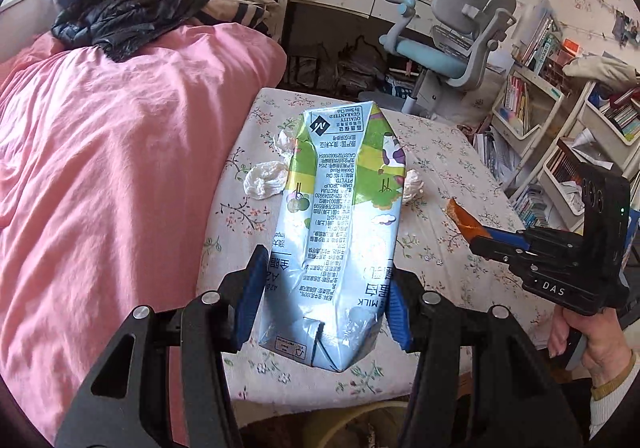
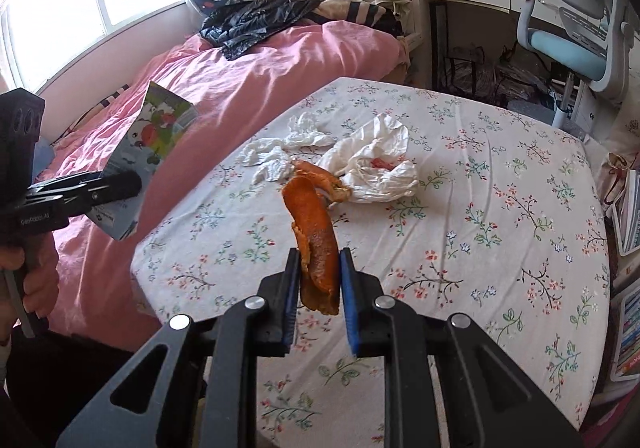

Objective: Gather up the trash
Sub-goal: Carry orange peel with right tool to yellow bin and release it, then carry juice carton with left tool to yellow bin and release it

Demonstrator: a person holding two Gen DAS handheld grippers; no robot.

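Two grippers are each clamped on a piece of trash above the floral-cloth table (image 2: 500,208); the left gripper (image 1: 320,308) pinches a flattened milk carton (image 1: 340,216) between its blue pads, jaws about half apart, carton lifted clear of the cloth; the right gripper (image 2: 319,272) has its jaws nearly together on an orange peel (image 2: 316,240), held up off the table; crumpled white tissues (image 2: 372,164) lie on the cloth beyond the peel; a pink duvet (image 1: 100,168) covers the bed beside the table.

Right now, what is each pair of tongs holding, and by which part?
Left tongs clamp the milk carton across its lower sides. Right tongs pinch the orange peel near its bottom end.
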